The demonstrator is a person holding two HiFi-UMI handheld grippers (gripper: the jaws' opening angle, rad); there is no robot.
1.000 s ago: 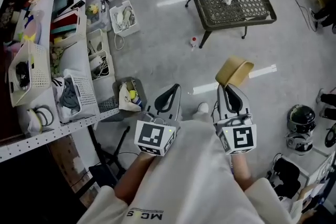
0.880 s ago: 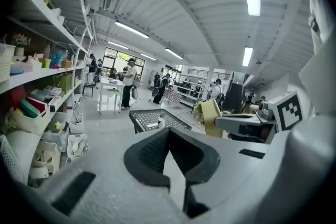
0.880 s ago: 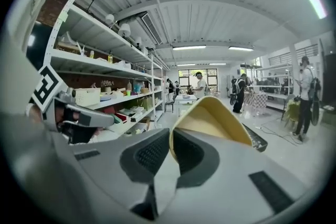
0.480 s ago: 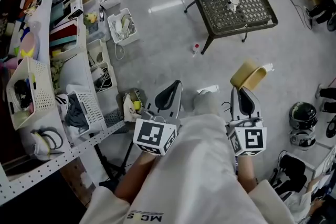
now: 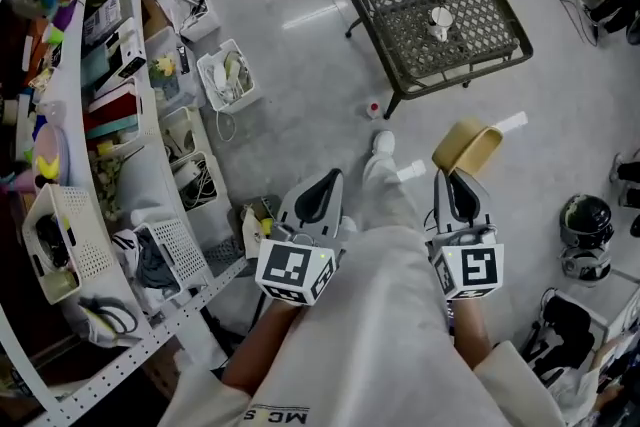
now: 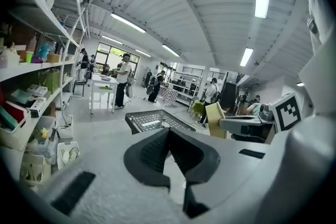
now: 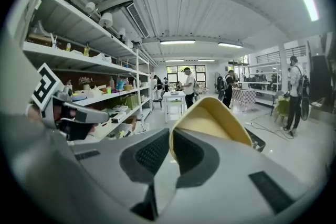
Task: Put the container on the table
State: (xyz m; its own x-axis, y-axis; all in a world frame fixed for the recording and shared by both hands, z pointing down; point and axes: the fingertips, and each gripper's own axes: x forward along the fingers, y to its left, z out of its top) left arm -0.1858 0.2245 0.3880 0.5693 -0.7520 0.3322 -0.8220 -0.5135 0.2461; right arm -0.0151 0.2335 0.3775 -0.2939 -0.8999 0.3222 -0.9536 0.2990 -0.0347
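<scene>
My right gripper (image 5: 456,177) is shut on the rim of a yellow container (image 5: 466,146), held out in front of me above the floor; in the right gripper view the container (image 7: 210,120) rises between the jaws. My left gripper (image 5: 322,187) is shut with nothing in it, level with the right one; its jaw tips meet in the left gripper view (image 6: 169,131). The dark metal mesh table (image 5: 470,50) stands ahead on the grey floor, with a small white cup (image 5: 438,18) on its top.
Shelving (image 5: 70,105) packed with baskets and boxes runs along my left. White crates (image 5: 228,75) sit on the floor beside it. A small bottle (image 5: 373,107) lies near the table leg. Helmets (image 5: 581,235) and cables lie at the right.
I have walked closer to the table, and it now sits nearer in the head view. Both grippers keep their pose, the right still carrying the container.
</scene>
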